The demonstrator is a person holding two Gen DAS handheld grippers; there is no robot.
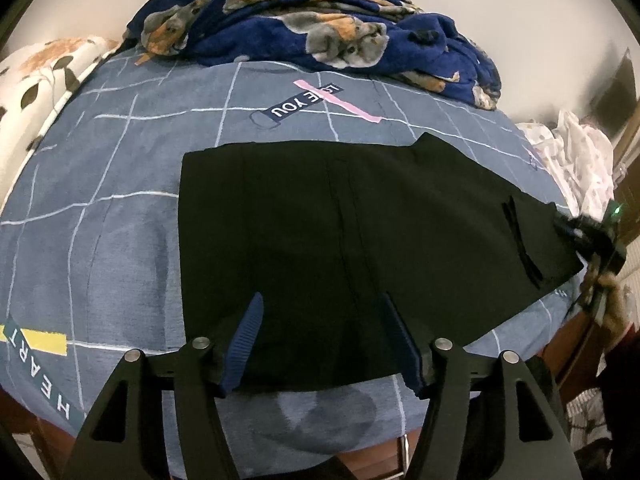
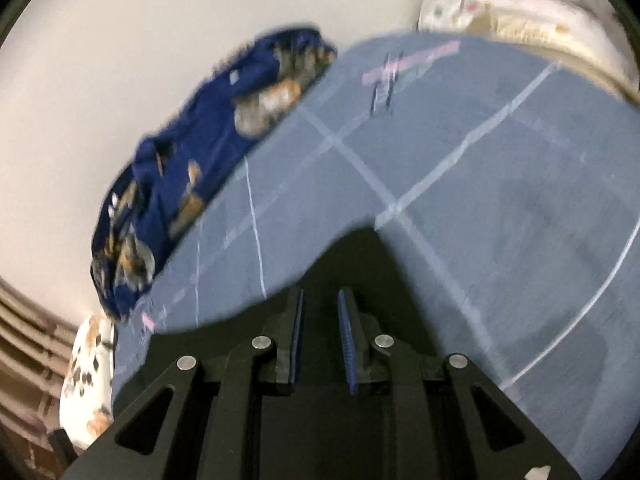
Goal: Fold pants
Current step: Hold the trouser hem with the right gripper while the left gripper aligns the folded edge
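Observation:
Black pants [image 1: 340, 220] lie folded and flat on the blue-grey checked bed sheet [image 1: 120, 220]. My left gripper [image 1: 324, 320] hovers over their near edge, its blue pads wide apart and pressing on nothing, so it is open. At the pants' right corner sits my right gripper [image 1: 588, 236]. In the blurred right wrist view my right gripper [image 2: 322, 294] has its pads close together, with black cloth [image 2: 360, 252] bunched around them and rising in a peak just ahead. It is shut on that corner.
A navy dog-print blanket [image 1: 320, 20] is heaped at the far side of the bed. A floral pillow [image 1: 40, 80] lies far left, and white patterned laundry [image 1: 580, 160] lies right. The bed's wooden edge runs just below my left gripper.

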